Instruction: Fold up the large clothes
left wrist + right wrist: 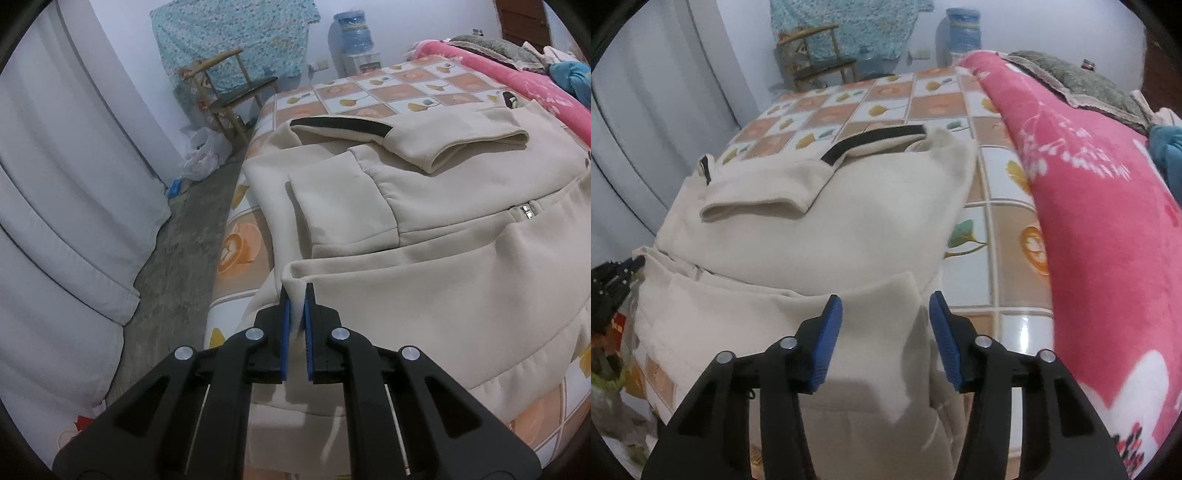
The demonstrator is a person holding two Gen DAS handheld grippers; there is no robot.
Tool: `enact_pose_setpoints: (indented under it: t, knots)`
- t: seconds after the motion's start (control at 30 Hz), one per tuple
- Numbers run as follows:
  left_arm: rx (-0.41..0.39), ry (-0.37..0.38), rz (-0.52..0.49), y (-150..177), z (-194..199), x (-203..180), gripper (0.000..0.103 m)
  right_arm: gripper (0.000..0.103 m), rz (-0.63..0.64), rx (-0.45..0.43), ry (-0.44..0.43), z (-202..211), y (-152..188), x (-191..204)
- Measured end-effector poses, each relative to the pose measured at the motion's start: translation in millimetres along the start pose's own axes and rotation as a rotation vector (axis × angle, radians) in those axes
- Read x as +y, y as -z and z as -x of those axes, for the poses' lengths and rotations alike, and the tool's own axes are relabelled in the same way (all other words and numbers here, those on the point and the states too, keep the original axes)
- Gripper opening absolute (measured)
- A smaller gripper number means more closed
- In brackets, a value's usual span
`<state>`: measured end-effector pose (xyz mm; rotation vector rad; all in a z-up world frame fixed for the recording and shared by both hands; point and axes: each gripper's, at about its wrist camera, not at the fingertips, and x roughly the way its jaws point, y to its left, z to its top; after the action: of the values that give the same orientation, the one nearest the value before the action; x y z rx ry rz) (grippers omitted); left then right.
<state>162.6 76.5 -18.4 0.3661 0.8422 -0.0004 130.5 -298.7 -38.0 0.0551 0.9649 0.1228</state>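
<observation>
A large cream zip jacket (424, 206) lies on the bed, sleeves folded across its body, a black stripe on one sleeve. It also shows in the right wrist view (827, 229). My left gripper (296, 295) is shut on the jacket's lower hem corner at the bed's left edge. My right gripper (885, 302) is open, its blue pads on either side of the other hem corner (882, 325), with cloth between them. The left gripper shows at the far left in the right wrist view (613, 284).
The bed has a tiled leaf-print sheet (373, 92). A pink blanket (1100, 229) lies piled along the right side. White curtains (62, 206), a wooden chair (229, 88), a plastic bag (201, 151) and a water dispenser (352, 37) stand beyond the bed's left and far side.
</observation>
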Motion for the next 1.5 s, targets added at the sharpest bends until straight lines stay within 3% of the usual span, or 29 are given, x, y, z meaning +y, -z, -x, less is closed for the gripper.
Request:
enact_pose_setpoints:
  t: [0.23,0.47,0.57,1.13,1.23,1.5]
  knots:
    - [0.016,-0.005,-0.001,-3.7,-2.9,-3.2,0.006,0.039,0.044,0.026,0.041,-12.4,1.5,5.1]
    - [0.019,-0.005,0.002,-3.8,-4.3,-3.3,0.006,0.017,0.159,0.022,0.174,-5.1,7.0,23.0]
    - [0.019,-0.003,0.004,-3.7,-4.1,-3.6,0.006,0.012,0.199,0.008,0.219,-1.3,8.3,29.8]
    - [0.015,-0.006,0.002,-3.3,-4.4,-4.2,0.006,0.011,0.240,0.002,0.267,-11.9,10.4,34.6]
    - [0.009,-0.006,0.005,-1.8,-6.1,-3.5,0.006,0.007,0.250,-0.013,0.274,-8.1,12.0,36.9]
    - [-0.109,-0.023,0.021,11.4,25.3,6.0,0.005,0.006,0.235,-0.110,0.289,32.6,19.1,43.8]
